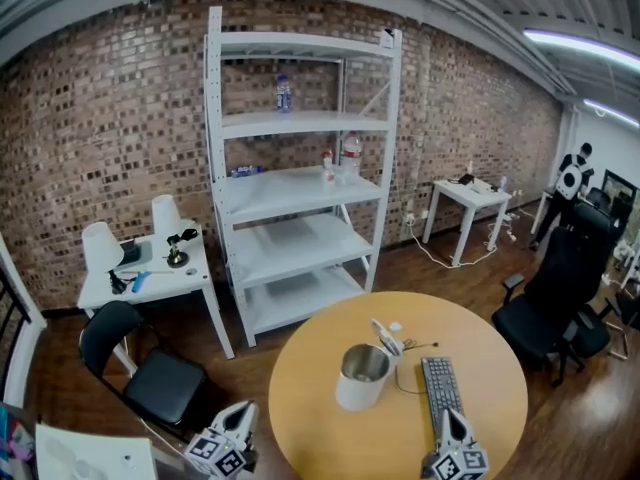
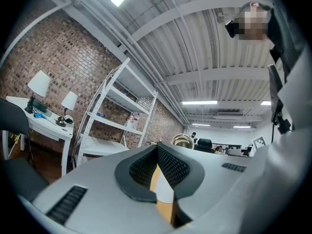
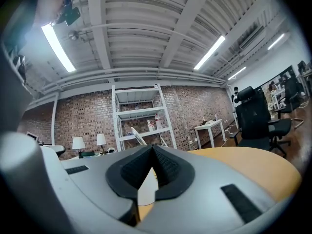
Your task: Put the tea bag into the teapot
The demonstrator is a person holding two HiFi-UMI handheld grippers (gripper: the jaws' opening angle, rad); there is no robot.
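The two grippers sit lowest in the head view, nearest of all. The left gripper (image 1: 240, 420) hangs just off the near left edge of the round wooden table (image 1: 320, 418), over the dark floor. In the left gripper view its ribbed black pads (image 2: 170, 165) are pressed together at the tips with nothing between them. The right gripper (image 1: 453, 420) is over the table's near right part, at the near end of a dark keyboard (image 1: 440, 388). Its jaws are likewise pressed together and hold nothing.

The teapot (image 1: 360, 378) stands upright near the middle of the table, just left of the keyboard, its mouth open and its inside showing metal. It is well apart from both grippers. A white packet (image 1: 386, 337) leans at the teapot's far right rim (it looks like the tea bag, though it is too small to be sure).

Left of the table stands a black chair (image 1: 160, 383). Behind the chair is a white desk (image 1: 150, 280) with two white lamps (image 1: 100, 246). Beyond the table, a tall white shelf unit (image 1: 300, 193) stands against the brick wall (image 1: 100, 118), with a few bottles (image 1: 350, 153) on its upper shelves. To the right are a black office chair (image 1: 560, 288) and, farther off, a small white table (image 1: 468, 196). A person (image 1: 570, 180) stands at the far right.
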